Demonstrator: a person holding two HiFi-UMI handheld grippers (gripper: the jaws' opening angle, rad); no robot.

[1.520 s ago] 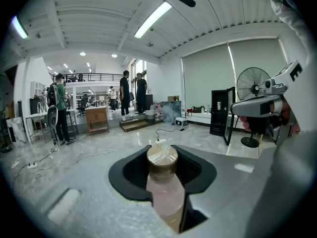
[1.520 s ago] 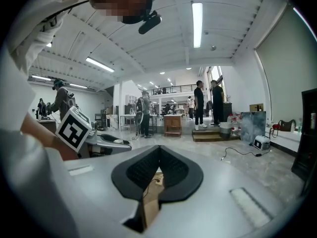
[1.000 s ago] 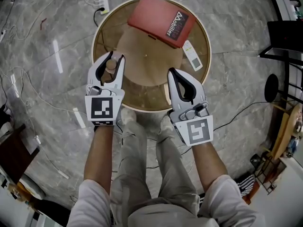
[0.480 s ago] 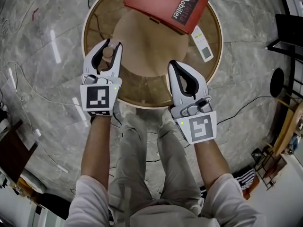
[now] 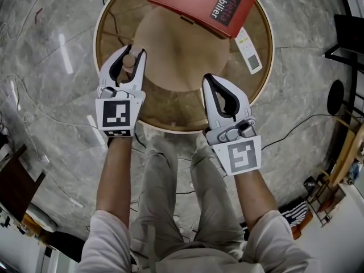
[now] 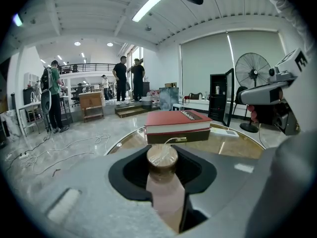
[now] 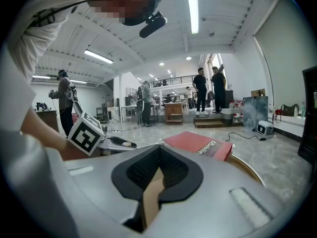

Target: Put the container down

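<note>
Between left tongs [image 5: 134, 52] | container [image 5: 129, 61] clamped | over round table [image 5: 170, 111]

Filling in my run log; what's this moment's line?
left gripper shut on container | right gripper shut, empty | container over round table

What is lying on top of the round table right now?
A red book lies at the far side, a white remote beside it. The book covers the part of the round table beneath it; the left tool, holding the container, hides another patch near the edge.
</note>
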